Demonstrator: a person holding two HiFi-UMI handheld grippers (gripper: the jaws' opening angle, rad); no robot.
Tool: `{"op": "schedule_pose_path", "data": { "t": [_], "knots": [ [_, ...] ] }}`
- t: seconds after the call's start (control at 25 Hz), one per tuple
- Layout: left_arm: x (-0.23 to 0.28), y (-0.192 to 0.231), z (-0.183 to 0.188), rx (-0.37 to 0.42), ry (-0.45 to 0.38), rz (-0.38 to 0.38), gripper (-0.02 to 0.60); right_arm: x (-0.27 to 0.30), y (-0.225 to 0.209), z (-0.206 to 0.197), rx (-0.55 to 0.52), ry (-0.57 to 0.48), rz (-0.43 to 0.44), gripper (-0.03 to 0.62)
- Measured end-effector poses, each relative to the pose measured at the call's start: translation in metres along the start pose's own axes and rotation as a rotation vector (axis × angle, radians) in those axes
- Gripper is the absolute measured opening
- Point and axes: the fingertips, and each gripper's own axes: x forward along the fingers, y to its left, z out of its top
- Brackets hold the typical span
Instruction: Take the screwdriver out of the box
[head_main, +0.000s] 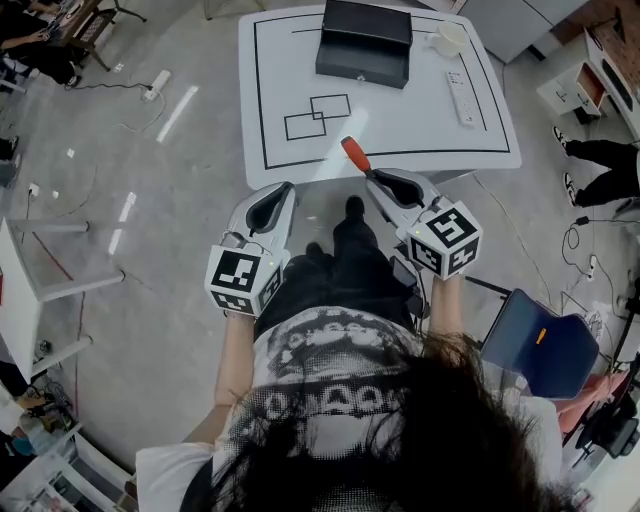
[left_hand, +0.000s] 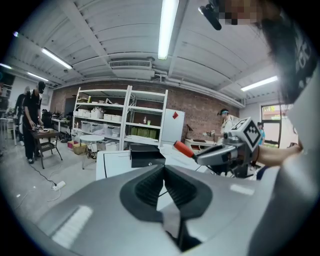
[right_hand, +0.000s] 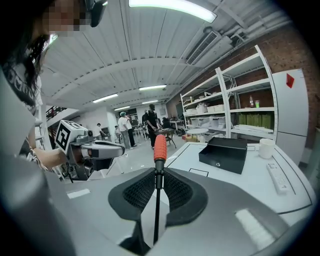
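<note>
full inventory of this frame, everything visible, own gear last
table: 1, white with black lines, ahead of the person
box: 1, black, far side of the table
cup: 1, white, table's far right corner
remote: 1, white, table's right side
screwdriver: 1, red handle, off the table, shaft in the right tongs
chair: 1, blue, floor at right
shelf rack: 1, white, by the brick wall
bystanders: several, room edges
left tongs: 1, grey, shut, empty
right tongs: 1, grey, shut on the screwdriver
</note>
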Motion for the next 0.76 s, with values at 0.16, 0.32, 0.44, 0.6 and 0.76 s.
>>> {"op": "schedule_pose_path", "data": {
  "t": [0.16, 0.32, 0.44, 0.6, 0.76],
  "knots": [
    [0.0, -0.001, 0.002, 0.004, -0.009, -0.007, 0.0, -0.001, 0.001, 0.0, -0.003, -0.001, -0.008, 0.06],
    [-0.001, -0.004, 0.003, 0.005, -0.023, -0.011, 0.0, -0.005, 0.0, 0.0, -0.004, -0.005, -0.018, 0.06],
    [0.001, -0.008, 0.002, 0.003, -0.028, -0.024, 0.0, -0.008, 0.001, -0.002, -0.006, -0.001, -0.021, 0.06],
    [0.002, -0.013, 0.004, 0.01, -0.043, -0.044, 0.0, -0.009, 0.003, -0.002, -0.008, 0.0, -0.018, 0.06],
    [0.009, -0.013, 0.013, 0.033, -0.071, -0.057, 0.0, -0.006, -0.001, 0.002, -0.02, -0.013, -0.015, 0.06]
  ]
}}
